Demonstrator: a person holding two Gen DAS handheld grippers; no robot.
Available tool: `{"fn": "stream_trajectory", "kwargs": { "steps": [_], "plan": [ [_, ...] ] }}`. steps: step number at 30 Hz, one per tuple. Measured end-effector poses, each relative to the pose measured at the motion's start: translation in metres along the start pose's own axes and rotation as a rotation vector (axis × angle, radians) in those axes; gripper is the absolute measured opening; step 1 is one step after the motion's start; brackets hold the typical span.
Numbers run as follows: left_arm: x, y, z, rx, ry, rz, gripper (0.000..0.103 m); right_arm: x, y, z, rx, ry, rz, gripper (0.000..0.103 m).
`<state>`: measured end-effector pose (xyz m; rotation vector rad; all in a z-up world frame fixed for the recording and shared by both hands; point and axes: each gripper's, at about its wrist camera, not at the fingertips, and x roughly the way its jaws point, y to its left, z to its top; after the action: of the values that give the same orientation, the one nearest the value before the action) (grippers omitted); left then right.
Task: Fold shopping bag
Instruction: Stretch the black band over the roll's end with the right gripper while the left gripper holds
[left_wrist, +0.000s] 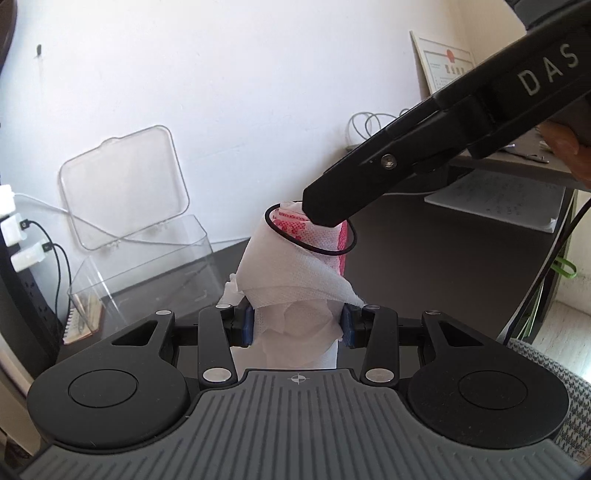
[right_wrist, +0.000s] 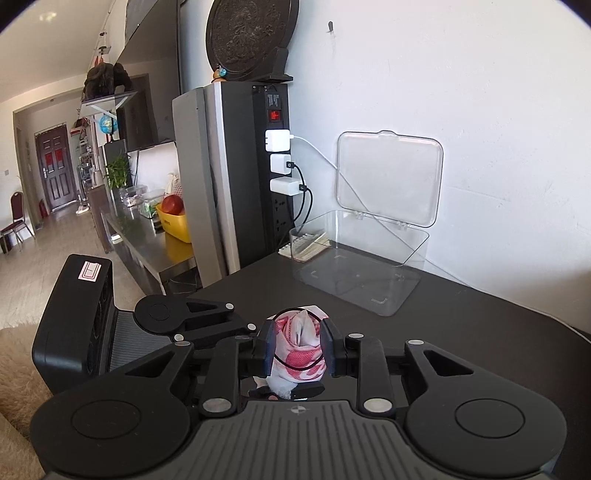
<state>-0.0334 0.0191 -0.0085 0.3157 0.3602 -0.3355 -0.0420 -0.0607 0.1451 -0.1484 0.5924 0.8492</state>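
The shopping bag (left_wrist: 295, 273), rolled into a tight white-and-pink bundle, is held clear above the dark worktop (left_wrist: 424, 266) with its lower end clamped between the blue pads (left_wrist: 247, 325) of the left claw (left_wrist: 297, 325). The right claw (right_wrist: 297, 349) straddles the upper end, its jaws partly apart and set against the sides of the roll where a thin black elastic band (left_wrist: 314, 251) loops loosely and askew around the tip. The band is the weak point: seated this near the end and on a slant, it could roll off the tip if the right claw draws away carelessly, and the bundle would spring open. An outer flap (left_wrist: 347, 291) near the left claw hangs free and may catch. The open clear box (right_wrist: 362, 273) waits behind.
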Motion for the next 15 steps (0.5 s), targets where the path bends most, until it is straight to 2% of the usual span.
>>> {"fn": "stream_trajectory", "kwargs": {
  "steps": [7, 9, 12, 15],
  "plan": [
    [-0.007, -0.010, -0.003, 0.107, -0.047, 0.064, 0.042, 0.002, 0.001, 0.003, -0.023, 0.041, -0.001, 0.026],
    [-0.008, -0.014, -0.003, 0.142, -0.058, 0.089, 0.042, 0.003, 0.009, 0.002, -0.075, 0.045, -0.027, 0.027],
    [-0.010, -0.017, -0.002, 0.168, -0.067, 0.104, 0.041, 0.004, 0.019, 0.000, -0.129, 0.038, -0.056, 0.033],
    [-0.012, -0.018, -0.001, 0.192, -0.083, 0.120, 0.041, 0.003, 0.023, -0.001, -0.142, 0.010, -0.073, 0.033]
  ]
}}
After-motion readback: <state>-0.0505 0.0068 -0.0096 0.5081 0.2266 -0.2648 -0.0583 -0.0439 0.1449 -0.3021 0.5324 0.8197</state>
